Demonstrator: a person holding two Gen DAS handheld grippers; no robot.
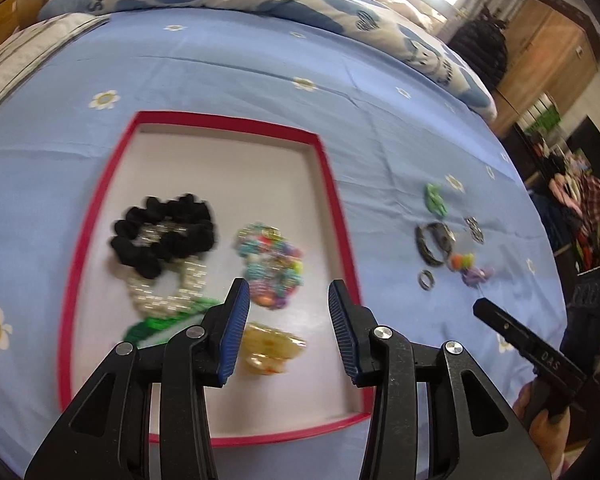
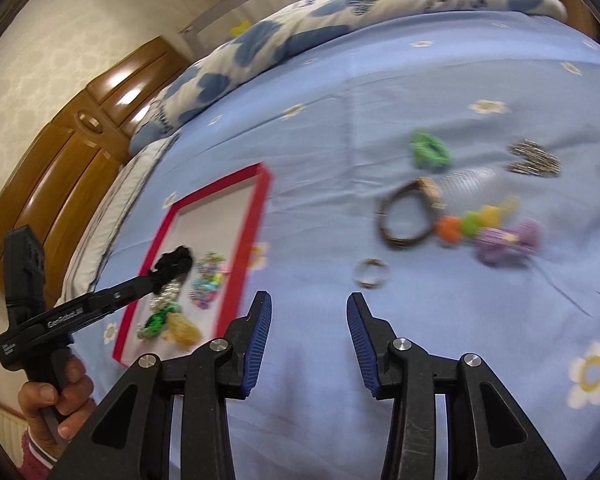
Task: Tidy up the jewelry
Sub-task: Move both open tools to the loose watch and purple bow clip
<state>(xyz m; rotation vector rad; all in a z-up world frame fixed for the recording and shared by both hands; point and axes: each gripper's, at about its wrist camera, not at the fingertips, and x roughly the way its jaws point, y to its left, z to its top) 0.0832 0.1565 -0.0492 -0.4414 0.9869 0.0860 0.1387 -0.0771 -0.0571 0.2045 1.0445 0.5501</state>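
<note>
A shallow red-rimmed white cardboard tray [image 1: 100, 216] is seen on the blue flowered cotton bedsheet [image 1: 240, 80], holding a ruffled black fabric scrunchie [image 1: 164, 232] and a knobbly multicoloured beaded bracelet [image 1: 270, 264]. A dark round bangle [image 2: 404, 220] lies on the sheet, well apart from the tray. The left gripper [image 1: 288, 332] and right gripper [image 2: 308, 344] are held with ribbed blue jaws released, empty.

Matt cotton bedsheet [image 1: 240, 72], glossy wooden wardrobe [image 2: 60, 168]
</note>
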